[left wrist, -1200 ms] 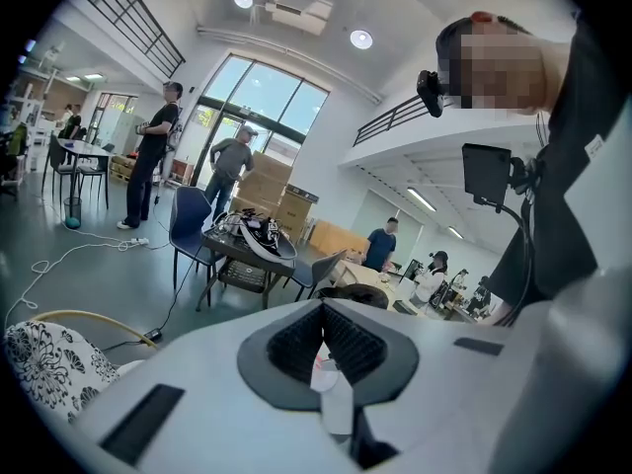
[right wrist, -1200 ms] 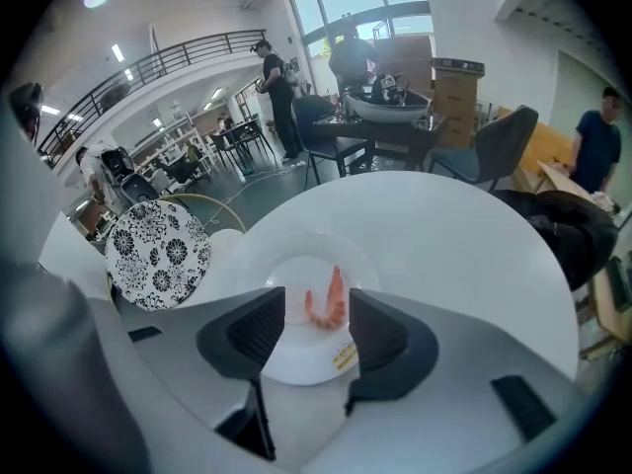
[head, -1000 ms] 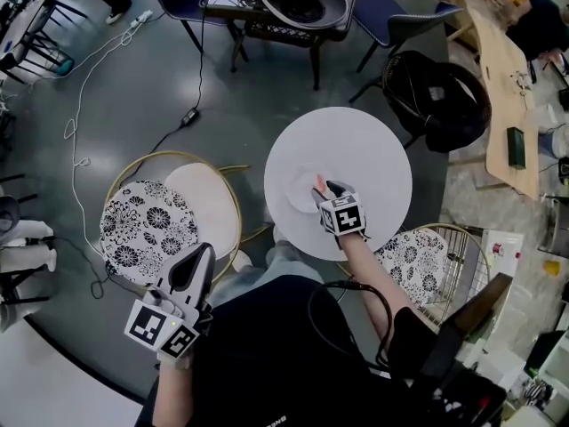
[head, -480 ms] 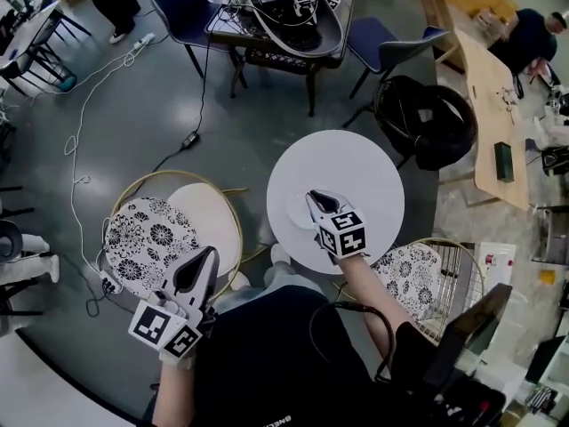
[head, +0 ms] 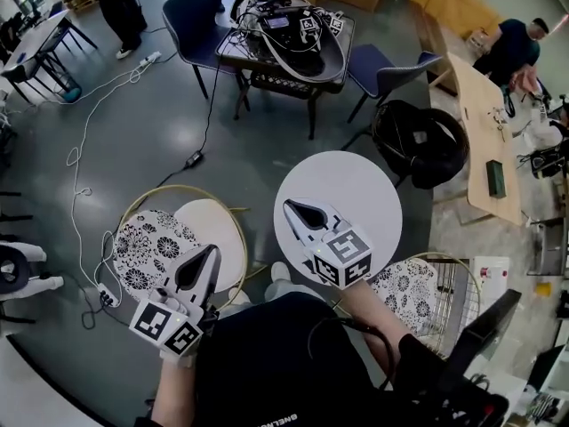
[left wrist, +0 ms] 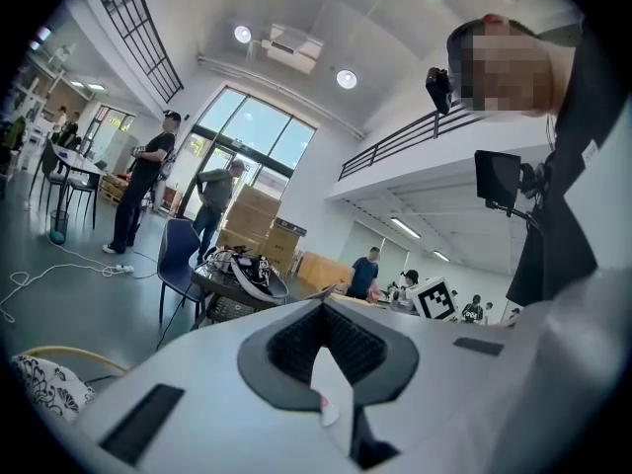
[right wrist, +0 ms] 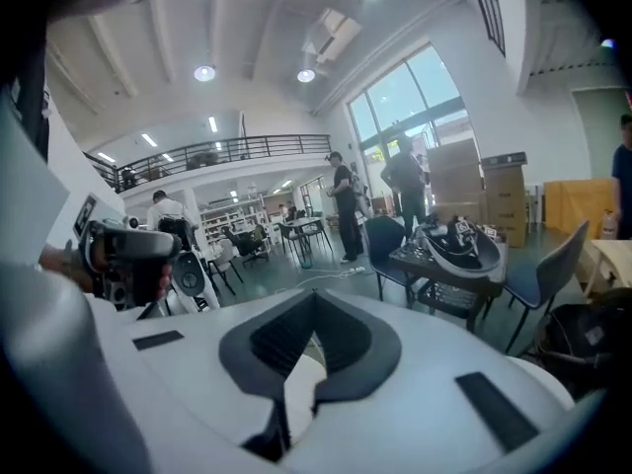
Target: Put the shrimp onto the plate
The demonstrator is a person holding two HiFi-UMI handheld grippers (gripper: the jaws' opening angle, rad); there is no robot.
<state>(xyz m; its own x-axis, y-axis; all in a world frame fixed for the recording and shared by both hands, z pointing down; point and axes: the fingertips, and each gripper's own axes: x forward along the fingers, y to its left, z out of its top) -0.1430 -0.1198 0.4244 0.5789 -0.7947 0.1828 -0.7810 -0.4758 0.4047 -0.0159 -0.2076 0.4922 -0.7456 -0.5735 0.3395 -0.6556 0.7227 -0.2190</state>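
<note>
My right gripper [head: 293,208] hangs above the round white table [head: 360,185], raised toward the camera, its jaws shut with nothing between them. In the right gripper view the same gripper [right wrist: 312,342] points out across the room, its dark pads closed together. The plate and the shrimp do not show: the right gripper covers the part of the table where they were. My left gripper [head: 205,254] is held over my lap beside the stools, jaws shut and empty. In its own view that gripper [left wrist: 322,361] also faces the room.
A floral cushion [head: 144,245] and a round white seat [head: 213,225] sit inside a gold-rimmed frame at left. A second floral chair [head: 411,287] stands at right. A black bag [head: 422,140] rests on a chair beyond the table. A cable [head: 80,149] trails across the floor.
The right gripper has risen off the plate toward the camera and its jaws have closed empty. The head view has tilted up. The left gripper has barely moved.
</note>
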